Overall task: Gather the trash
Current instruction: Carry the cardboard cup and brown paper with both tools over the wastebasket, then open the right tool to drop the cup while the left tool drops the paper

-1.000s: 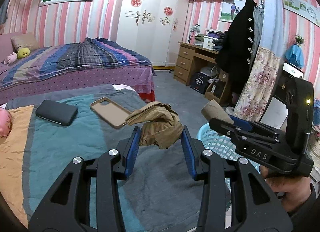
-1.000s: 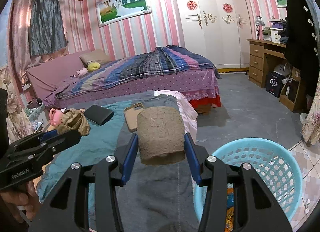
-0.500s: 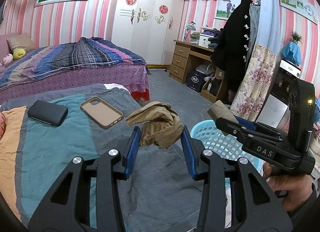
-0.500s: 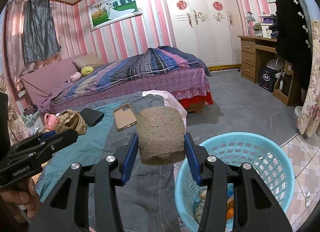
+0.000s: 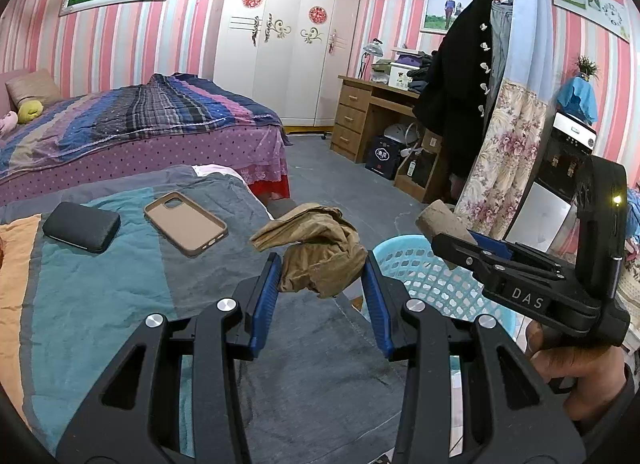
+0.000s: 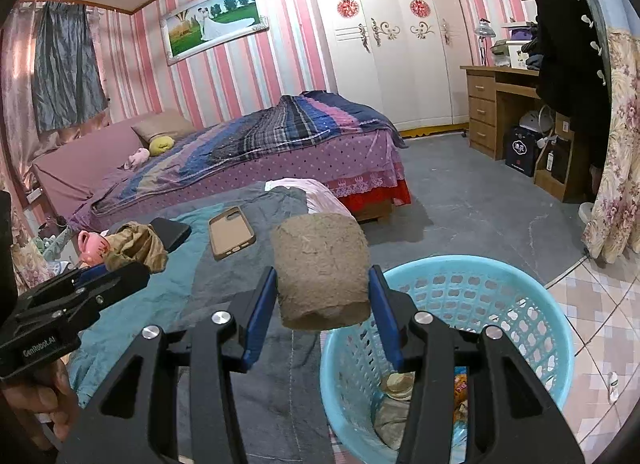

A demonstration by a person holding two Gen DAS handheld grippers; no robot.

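Tools 2: left tool (image 5: pixel 320 278) gripping 1 crumpled brown wad (image 5: pixel 320 252), right tool (image 6: pixel 322 296) gripping 1 cardboard roll (image 6: pixel 322 268), 1 blue basket (image 6: pixel 520 304) now nearer, more beneath both.

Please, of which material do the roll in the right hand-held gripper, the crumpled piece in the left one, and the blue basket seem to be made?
The roll looks like raw grey-brown cardboard: matte, fibrous surface. The crumpled piece seems to be tan paper or thin fabric, with soft dull folds; I cannot tell which. The basket looks like light blue moulded plastic: a smooth rim and a regular lattice of holes.
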